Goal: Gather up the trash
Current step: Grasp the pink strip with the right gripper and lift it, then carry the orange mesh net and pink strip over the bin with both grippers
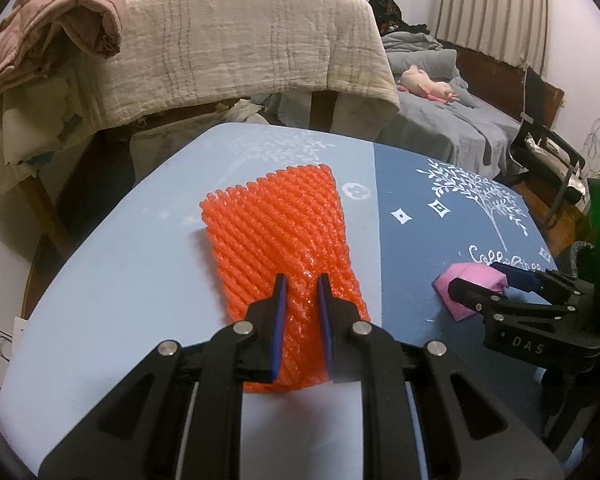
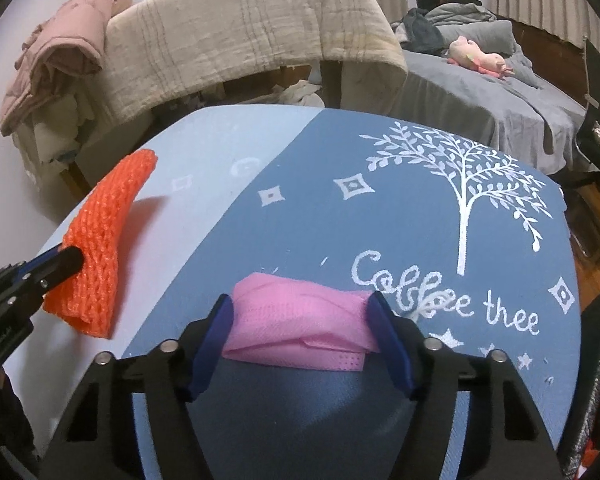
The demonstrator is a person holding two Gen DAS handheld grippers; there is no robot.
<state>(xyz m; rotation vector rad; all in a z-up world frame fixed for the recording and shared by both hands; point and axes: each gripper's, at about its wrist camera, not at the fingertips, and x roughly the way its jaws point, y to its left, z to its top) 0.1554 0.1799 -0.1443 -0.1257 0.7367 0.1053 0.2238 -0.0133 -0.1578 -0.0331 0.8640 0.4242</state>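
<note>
Pinching the orange foam net (image 1: 284,248) in my left tool (image 1: 302,280), its length running straight away from me over the desk (image 1: 120,280). My right tool (image 2: 300,312) clamps the pink mask (image 2: 300,332) crosswise, just off the desk.

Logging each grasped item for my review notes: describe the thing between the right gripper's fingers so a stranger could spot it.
On the blue table, find the dark half with the white tree print. Beside the lettering lies a crumpled pink mask, clamped by the right gripper. It is soft pink, unlike the orange foam net on the pale half.
</note>
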